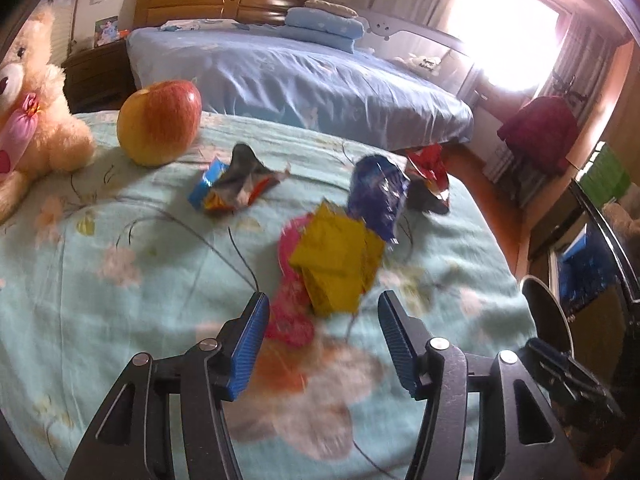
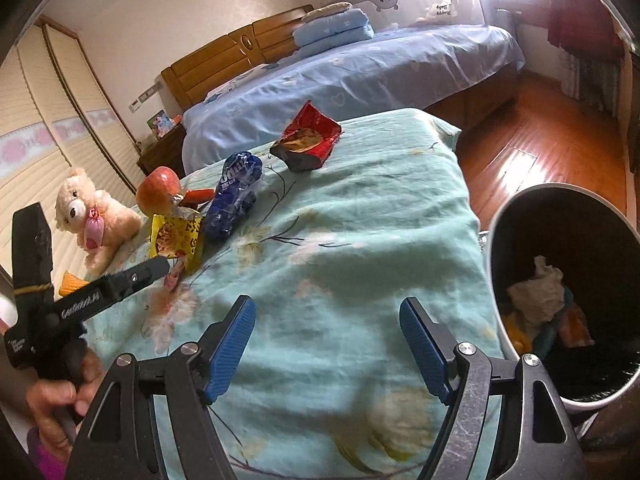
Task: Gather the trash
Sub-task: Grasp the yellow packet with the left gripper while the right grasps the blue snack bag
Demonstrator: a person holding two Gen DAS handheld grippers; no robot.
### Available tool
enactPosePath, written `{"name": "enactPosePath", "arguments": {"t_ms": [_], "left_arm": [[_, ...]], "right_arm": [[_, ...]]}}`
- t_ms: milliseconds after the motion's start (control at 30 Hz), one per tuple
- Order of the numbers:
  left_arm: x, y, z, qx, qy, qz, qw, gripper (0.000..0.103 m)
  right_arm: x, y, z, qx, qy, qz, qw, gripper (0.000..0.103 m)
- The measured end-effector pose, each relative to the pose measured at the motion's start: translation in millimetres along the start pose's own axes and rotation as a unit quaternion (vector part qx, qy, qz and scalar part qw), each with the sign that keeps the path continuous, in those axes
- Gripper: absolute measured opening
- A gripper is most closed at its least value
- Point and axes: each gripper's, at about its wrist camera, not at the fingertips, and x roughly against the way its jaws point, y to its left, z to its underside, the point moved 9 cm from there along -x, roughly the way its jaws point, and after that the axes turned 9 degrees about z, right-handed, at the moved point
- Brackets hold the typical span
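Note:
Several crumpled snack wrappers lie on a light green floral blanket. A yellow wrapper lies on a pink wrapper, just ahead of my open, empty left gripper. Beyond them lie a dark blue wrapper, a red wrapper and a blue-orange wrapper. In the right wrist view I see the yellow wrapper, the blue wrapper and the red wrapper. My right gripper is open and empty over bare blanket. A trash bin with trash inside stands to its right.
An apple and a teddy bear sit at the blanket's far left. A bed with blue sheets stands behind. Wooden floor lies to the right of the blanket. The bin's rim shows at the left view's right edge.

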Motion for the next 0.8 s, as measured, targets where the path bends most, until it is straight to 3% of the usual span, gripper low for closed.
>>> {"name": "enactPosePath", "arguments": {"t_ms": [33, 133, 300, 500, 800], "left_arm": [[-4, 2, -3, -0.001, 0.0, -0.003, 1.0, 0.054], [-14, 5, -4, -0.002, 0.01, 0.009, 0.9999, 0.015], [-8, 15, 0, -0.006, -0.003, 0.005, 1.0, 0.013], [23, 40, 11, 0.025, -0.029, -0.005, 0.9993, 0.013], [31, 65, 23, 0.061, -0.035, -0.018, 0.9974, 0.013]], "right_arm": [[-2, 1, -1, -0.001, 0.001, -0.001, 1.0, 0.076], [-7, 6, -3, -0.002, 0.004, -0.004, 1.0, 0.076], [-17, 19, -9, -0.002, 0.008, -0.015, 1.0, 0.076], [-42, 57, -16, 0.008, 0.02, -0.042, 0.999, 0.076], [-76, 105, -33, 0.025, 0.024, -0.066, 0.997, 0.075]]}}
